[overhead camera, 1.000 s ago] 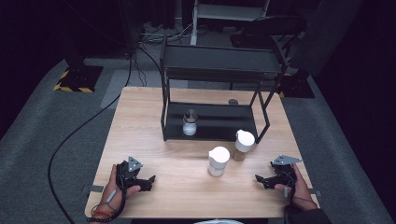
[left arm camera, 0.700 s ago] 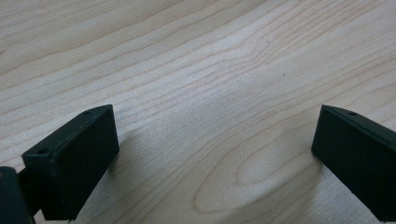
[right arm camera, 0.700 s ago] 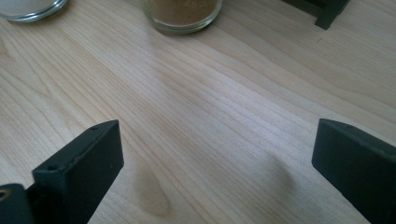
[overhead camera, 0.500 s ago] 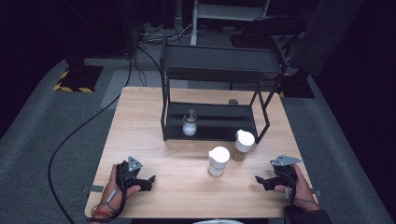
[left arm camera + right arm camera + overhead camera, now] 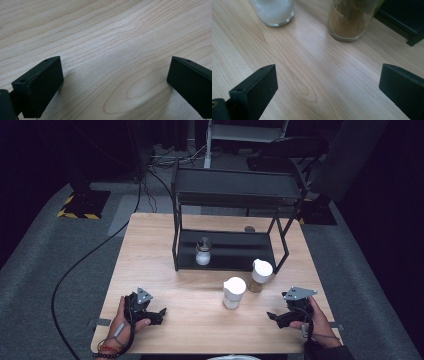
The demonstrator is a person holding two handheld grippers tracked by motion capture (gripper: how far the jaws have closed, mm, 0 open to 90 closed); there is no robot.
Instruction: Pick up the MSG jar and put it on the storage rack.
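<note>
Left gripper (image 5: pixel 159 314): jaws wide apart over bare light wooden table (image 5: pixel 112 42). Right gripper (image 5: pixel 272 316): jaws wide apart, empty; ahead stand white-powder glass jar (image 5: pixel 274 11) and brown-spice glass jar (image 5: pixel 349 20), black metal shelf rack (image 5: pixel 230 195) beyond.

Your left claw (image 5: pixel 159 314) sits at the lower left of the high view, jaws spread wide (nothing between them), held by your left hand (image 5: pixel 125 320). Your right claw (image 5: pixel 273 316), lower right, is likewise spread and empty in your right hand (image 5: pixel 311 316).
</note>
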